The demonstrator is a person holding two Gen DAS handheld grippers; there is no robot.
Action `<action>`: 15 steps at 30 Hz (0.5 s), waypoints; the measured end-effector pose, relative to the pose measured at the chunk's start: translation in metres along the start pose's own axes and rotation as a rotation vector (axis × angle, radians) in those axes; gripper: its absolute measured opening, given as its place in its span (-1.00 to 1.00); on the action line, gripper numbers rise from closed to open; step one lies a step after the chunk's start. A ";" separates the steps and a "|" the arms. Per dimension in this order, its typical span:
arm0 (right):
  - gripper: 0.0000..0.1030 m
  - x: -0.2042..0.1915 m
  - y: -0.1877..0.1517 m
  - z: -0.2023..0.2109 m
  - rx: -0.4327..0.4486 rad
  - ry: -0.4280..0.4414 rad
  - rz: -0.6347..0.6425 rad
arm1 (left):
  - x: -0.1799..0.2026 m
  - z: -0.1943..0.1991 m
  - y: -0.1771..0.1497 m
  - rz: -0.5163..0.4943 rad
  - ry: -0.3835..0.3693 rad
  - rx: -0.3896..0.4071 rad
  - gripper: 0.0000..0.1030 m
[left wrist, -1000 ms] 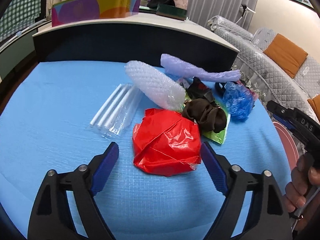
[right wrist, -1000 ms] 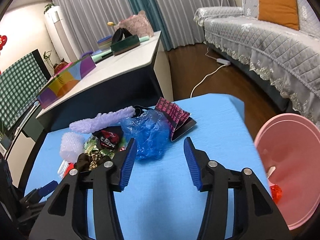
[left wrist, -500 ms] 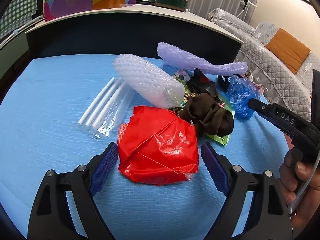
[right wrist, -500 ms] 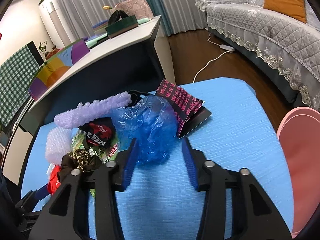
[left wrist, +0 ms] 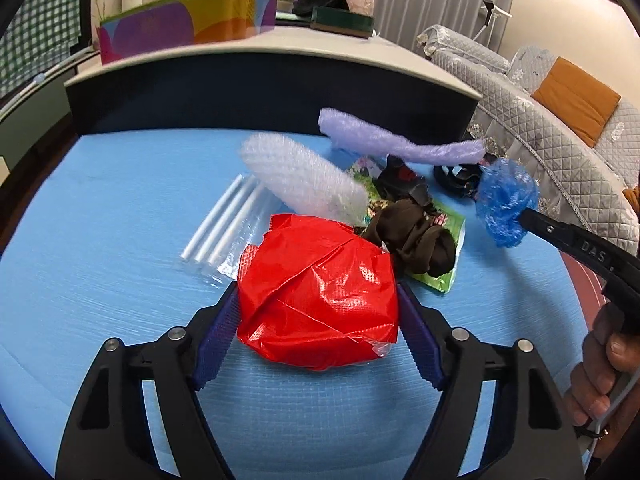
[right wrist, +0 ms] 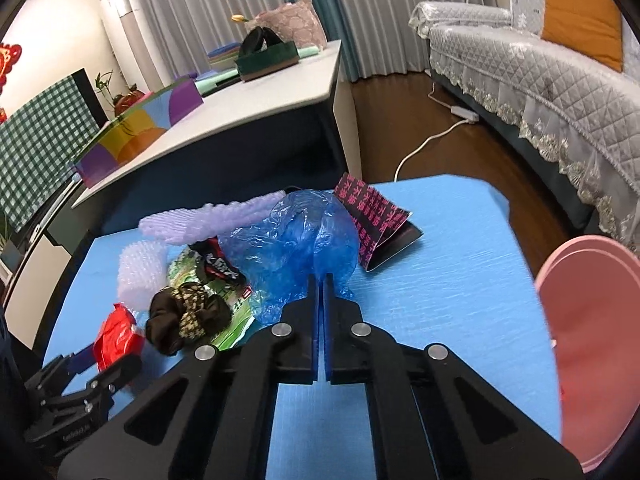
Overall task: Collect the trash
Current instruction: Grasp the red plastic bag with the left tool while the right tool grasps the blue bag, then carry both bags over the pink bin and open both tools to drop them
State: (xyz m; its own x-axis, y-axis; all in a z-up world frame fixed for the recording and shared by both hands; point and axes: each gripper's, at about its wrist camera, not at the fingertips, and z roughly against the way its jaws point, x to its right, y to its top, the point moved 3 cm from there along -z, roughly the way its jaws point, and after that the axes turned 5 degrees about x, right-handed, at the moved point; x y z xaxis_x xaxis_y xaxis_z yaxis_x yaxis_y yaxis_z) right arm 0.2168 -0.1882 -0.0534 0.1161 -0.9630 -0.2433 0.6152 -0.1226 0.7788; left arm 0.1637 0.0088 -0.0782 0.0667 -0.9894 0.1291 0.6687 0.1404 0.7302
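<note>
Crumpled red plastic wrapper (left wrist: 318, 292) on the blue table mat (left wrist: 120, 208), set squarely between the wide-spread jaws of the left gripper (left wrist: 318, 320), which have just been closing, pads at its sides, contact unclear. Crinkled blue plastic bag (right wrist: 296, 240) pinched at its near edge in the right gripper (right wrist: 320, 280), jaws just closed on it. A second ago: red wrapper ahead of the left fingertips, blue bag beyond half-open right jaws.
</note>
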 end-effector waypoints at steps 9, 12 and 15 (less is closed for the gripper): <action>-0.96 -0.009 0.002 0.053 0.042 -0.038 0.070 | 0.003 0.032 0.005 -0.018 0.002 0.084 0.42; -0.96 -0.011 0.001 0.070 0.054 -0.069 0.095 | 0.007 0.043 0.005 -0.027 -0.001 0.107 0.42; -0.97 -0.010 0.003 0.093 0.084 -0.113 0.113 | 0.010 0.055 0.005 -0.031 -0.010 0.131 0.42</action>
State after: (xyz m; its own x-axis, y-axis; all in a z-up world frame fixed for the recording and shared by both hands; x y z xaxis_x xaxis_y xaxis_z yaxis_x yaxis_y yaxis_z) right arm 0.1455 -0.2015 0.0051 0.0895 -0.9920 -0.0890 0.5357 -0.0274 0.8440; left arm 0.1270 0.0022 -0.0361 0.0398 -0.9931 0.1107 0.5679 0.1137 0.8152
